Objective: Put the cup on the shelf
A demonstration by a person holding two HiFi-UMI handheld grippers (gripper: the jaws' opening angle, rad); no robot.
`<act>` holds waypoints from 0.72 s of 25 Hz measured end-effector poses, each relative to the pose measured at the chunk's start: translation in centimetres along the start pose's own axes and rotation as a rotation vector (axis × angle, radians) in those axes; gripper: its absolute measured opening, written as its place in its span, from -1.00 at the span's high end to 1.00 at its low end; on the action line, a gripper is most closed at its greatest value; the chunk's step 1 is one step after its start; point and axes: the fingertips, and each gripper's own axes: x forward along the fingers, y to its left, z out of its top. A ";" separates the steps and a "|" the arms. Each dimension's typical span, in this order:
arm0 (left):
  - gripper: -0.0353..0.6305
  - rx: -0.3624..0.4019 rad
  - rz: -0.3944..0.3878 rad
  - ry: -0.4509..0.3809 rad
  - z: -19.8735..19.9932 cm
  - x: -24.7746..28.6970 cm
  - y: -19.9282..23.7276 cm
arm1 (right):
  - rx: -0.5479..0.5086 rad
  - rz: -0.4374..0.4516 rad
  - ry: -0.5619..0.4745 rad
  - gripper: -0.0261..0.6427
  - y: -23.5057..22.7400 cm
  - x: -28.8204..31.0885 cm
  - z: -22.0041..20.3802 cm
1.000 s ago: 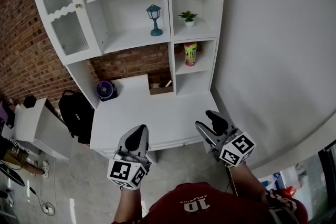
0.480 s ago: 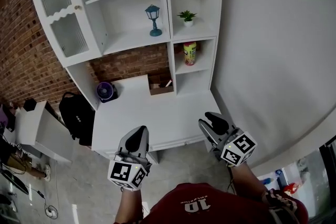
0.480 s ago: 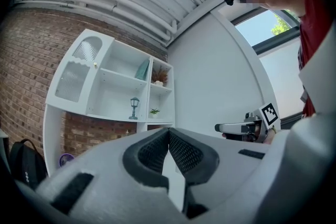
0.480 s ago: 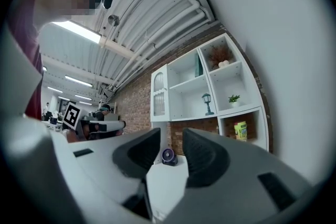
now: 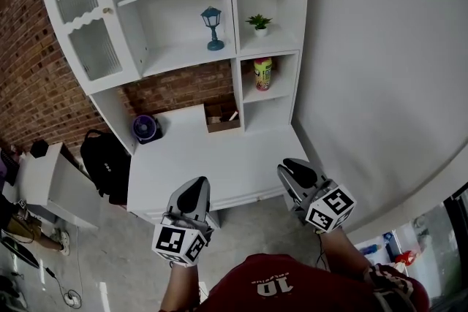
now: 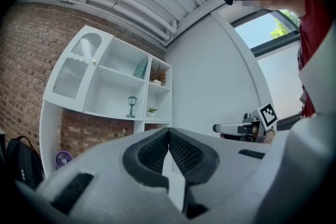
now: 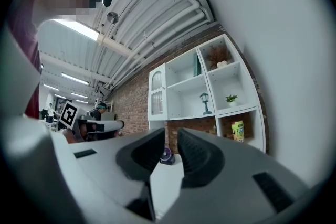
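— Now, what has just changed?

— Only the right gripper [image 7: 170,132]. Its jaws have just been closing and stand a narrow gap apart, with nothing between them. The left gripper [image 6: 168,129] has its pad tips pressed together and is likewise empty. Both hang side by side off the front edge of the white desk [image 5: 205,157], aimed toward the shelf unit [image 5: 235,47]. Nothing on the desk or shelves has shifted in the last second.

— And where is the cup [image 5: 263,74]?

— It is taken to be the yellow-green vessel with a reddish top. It stands upright in the lower right compartment, one level below the potted plant [image 5: 259,24] and well apart from both grippers. The desk carries only a purple fan [image 5: 145,128] and a small brown box [image 5: 223,117].

— What does this mean for the task?

— If that vessel is the cup, it already rests on the shelf. A claw closing on air far from it then reads as the end of the job, not a grasp. If the cup is some other object, it is out of view, and no step toward it has begun.
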 end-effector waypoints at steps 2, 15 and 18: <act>0.89 -0.006 -0.001 -0.002 0.1 0.2 0.0 | -0.009 -0.008 0.005 0.70 -0.1 0.0 0.0; 0.90 -0.027 -0.004 0.000 -0.7 0.3 0.6 | -0.050 -0.089 -0.007 0.91 -0.7 -1.4 0.2; 0.89 -0.024 -0.013 0.004 -0.8 0.4 0.5 | -0.050 -0.097 -0.015 0.91 -0.9 -1.4 0.5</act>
